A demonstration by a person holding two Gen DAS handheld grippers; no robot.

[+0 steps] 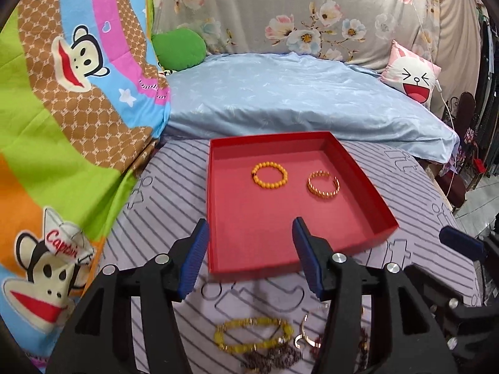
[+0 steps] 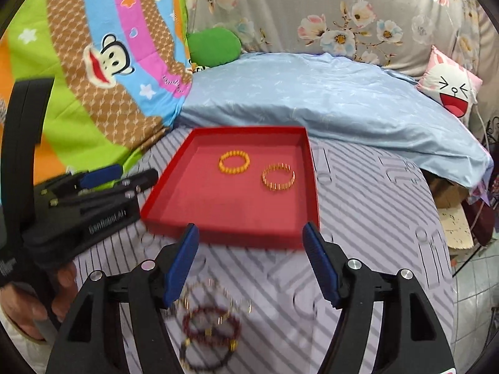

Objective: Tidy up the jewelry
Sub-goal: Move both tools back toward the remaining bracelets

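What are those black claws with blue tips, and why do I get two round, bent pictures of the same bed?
They are hand-held grabbers, one per hand; no robot arm. Each carries a wide-angle camera looking along its jaws, hence two views. The left gripper and right gripper both stand open, holding nothing. On the striped sheet sits a red tray with an orange bead bracelet and a gold bangle inside, apart. Nearer lie loose pieces: a yellow bracelet and dark red beads.
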